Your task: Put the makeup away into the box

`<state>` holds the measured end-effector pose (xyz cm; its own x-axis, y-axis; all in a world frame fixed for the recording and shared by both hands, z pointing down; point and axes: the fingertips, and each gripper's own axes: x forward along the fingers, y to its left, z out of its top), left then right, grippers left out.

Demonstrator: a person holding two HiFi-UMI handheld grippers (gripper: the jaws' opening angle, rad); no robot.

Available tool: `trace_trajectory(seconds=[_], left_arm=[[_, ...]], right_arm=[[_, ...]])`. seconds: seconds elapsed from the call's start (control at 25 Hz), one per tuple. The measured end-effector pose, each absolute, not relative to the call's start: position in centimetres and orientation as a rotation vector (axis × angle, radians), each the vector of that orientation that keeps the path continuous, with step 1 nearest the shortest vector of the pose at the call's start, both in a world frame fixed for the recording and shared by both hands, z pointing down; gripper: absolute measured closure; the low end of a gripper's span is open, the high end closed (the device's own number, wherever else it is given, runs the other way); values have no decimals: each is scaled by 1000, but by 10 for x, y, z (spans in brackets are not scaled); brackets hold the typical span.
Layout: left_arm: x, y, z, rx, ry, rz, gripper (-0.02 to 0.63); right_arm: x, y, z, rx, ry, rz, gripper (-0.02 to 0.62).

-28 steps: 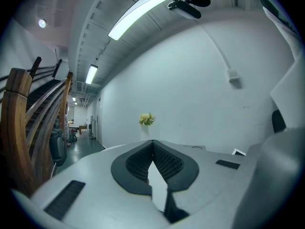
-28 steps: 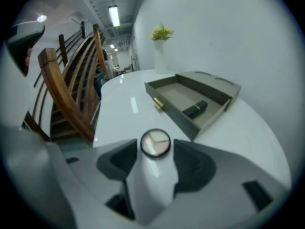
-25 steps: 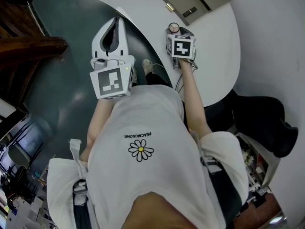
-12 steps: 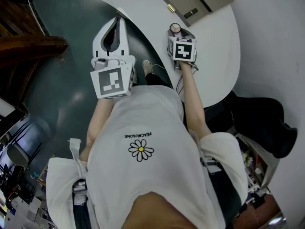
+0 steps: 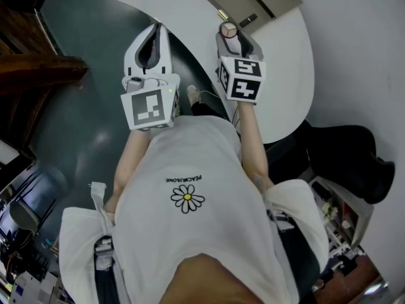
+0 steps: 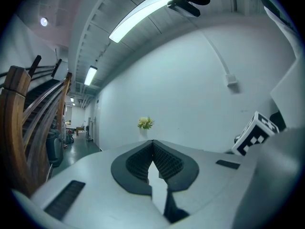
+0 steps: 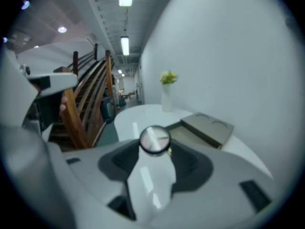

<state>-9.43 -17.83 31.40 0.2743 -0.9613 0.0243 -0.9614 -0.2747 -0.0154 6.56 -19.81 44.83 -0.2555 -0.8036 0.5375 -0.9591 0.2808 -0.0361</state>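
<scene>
Makeup bottle (image 7: 148, 175) sits pinched in the right gripper (image 5: 230, 35) over the table (image 5: 288, 62); left gripper (image 5: 152, 40) pressed together.

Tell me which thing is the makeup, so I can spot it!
Find the big white table with the open tan box on it. Near the box, the right gripper grips a small pot in its jaws. It alone is round, with a shiny pale top.

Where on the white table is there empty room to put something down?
Bare white table lies right of the right claw, nearer than the open box. More bare table runs left of the box, toward the vase. It is crowded at the box's near corner, where that claw holds the round compact.
</scene>
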Motion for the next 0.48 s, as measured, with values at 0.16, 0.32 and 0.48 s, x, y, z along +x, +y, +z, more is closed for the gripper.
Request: trace_trajectory(seconds=[0.16,0.32,0.48], left_arm=[[-90,-178,310,2539,-1868,43,586],[-87,-178,303,2568,-1865,32,586],[-86,-176,302,2585,-1852,25,586]], right_arm=[[59,-198,385,1612,-2219,360,368],[56,-196,340,1651,-2273,302,368],[56,-191,332,1677,-2278,303,368]])
